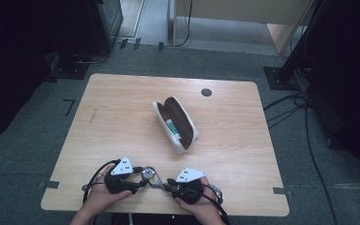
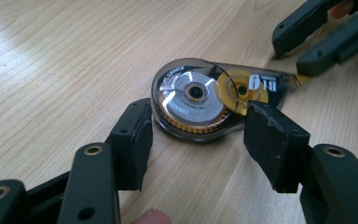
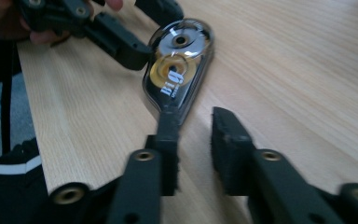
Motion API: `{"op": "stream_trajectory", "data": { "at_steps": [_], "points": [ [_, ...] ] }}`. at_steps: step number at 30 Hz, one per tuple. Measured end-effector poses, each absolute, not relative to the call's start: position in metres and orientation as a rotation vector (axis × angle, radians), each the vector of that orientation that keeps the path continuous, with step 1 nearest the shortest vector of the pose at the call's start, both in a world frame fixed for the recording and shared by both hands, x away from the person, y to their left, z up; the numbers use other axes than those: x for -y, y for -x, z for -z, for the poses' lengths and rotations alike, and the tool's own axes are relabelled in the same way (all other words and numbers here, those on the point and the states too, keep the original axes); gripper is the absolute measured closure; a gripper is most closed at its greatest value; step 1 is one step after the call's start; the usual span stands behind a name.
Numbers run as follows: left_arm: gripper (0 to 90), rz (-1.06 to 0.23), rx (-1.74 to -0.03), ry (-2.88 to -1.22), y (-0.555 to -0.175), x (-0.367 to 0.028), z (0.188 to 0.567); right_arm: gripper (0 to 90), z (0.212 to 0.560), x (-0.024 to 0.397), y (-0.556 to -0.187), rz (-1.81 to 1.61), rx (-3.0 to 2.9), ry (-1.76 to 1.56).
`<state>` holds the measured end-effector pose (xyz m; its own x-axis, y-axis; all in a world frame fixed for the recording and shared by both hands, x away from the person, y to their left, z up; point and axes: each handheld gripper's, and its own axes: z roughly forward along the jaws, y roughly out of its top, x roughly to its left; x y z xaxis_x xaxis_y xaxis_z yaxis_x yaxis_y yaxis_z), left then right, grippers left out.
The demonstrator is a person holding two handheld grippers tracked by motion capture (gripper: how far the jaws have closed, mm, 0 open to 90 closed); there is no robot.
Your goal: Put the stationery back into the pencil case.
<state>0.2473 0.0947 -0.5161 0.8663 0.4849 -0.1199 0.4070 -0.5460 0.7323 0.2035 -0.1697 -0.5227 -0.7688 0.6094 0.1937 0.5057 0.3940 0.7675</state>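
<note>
With the left gripper (image 2: 198, 126) released loosely around the round end of the correction tape dispenser (image 2: 200, 100), flat by the near edge of the table (image 1: 122, 93), and the right gripper (image 3: 196, 135) also released, thin nose against one pad only, danger of nudging it askew or over that edge on closing.

Overhead view; gripper views close on tape dispenser (image 2: 214, 100).
</note>
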Motion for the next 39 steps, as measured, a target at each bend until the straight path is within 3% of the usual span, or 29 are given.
{"op": "stream_trajectory", "data": {
  "at_steps": [18, 25, 27, 35, 39],
  "points": [
    [40.4, -0.152, -0.625, -2.223, -0.246, -0.091, 0.517, 41.1, 0.522, 0.149, -0.194, -1.317, -2.550, -0.980],
    [40.3, -0.159, -0.628, -2.223, -0.246, -0.091, 0.517, 34.8, 0.522, 0.139, -0.190, -1.267, -2.530, -0.937],
    [40.2, -0.159, -0.627, -2.224, -0.246, -0.091, 0.517, 37.3, 0.522, 0.136, -0.188, -1.227, -2.524, -0.907],
    [39.4, -0.166, -0.617, -2.227, -0.245, -0.090, 0.517, 67.7, 0.522, 0.153, -0.196, -1.261, -2.545, -0.877],
    [39.3, -0.169, -0.600, -2.235, -0.245, -0.088, 0.517, 75.6, 0.522, 0.159, -0.199, -1.265, -2.544, -0.890]
  ]
}}
